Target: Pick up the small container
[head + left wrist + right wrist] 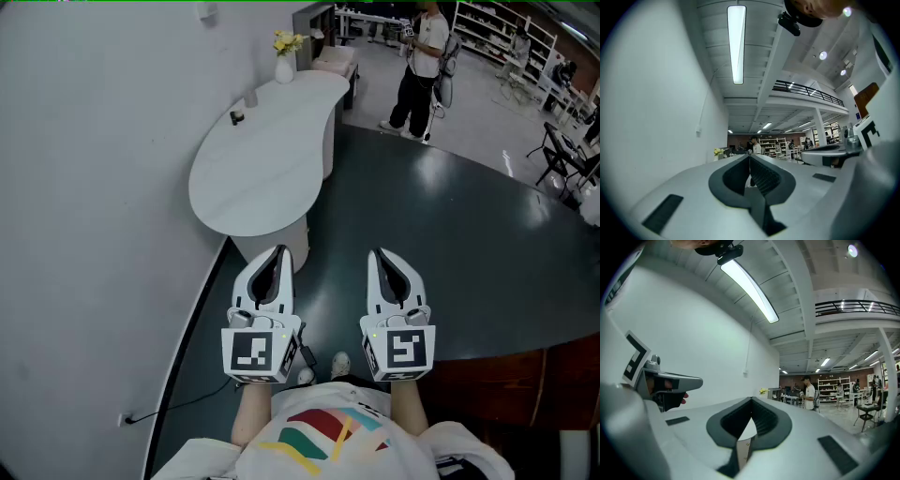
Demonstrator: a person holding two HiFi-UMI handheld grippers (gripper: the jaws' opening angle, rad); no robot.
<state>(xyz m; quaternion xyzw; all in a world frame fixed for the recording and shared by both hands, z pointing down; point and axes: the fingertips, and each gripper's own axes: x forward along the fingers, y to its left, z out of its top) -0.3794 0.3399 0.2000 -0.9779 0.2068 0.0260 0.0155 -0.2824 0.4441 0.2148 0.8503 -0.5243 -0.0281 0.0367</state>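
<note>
On the white curved table (262,173) against the left wall, far ahead of me, stand a small pale container (251,97) and a small dark object (236,117). My left gripper (279,251) and right gripper (377,253) hover side by side over the dark floor, well short of the table. Both point forward. In the left gripper view the left gripper (750,157) has its jaws meeting at the tip with nothing between them. The right gripper (751,400) looks the same in its own view.
A white vase with yellow flowers (284,64) stands at the table's far end. A person (422,66) stands further back, with chairs (562,155) to the right. A cable (187,403) lies on the floor by the wall.
</note>
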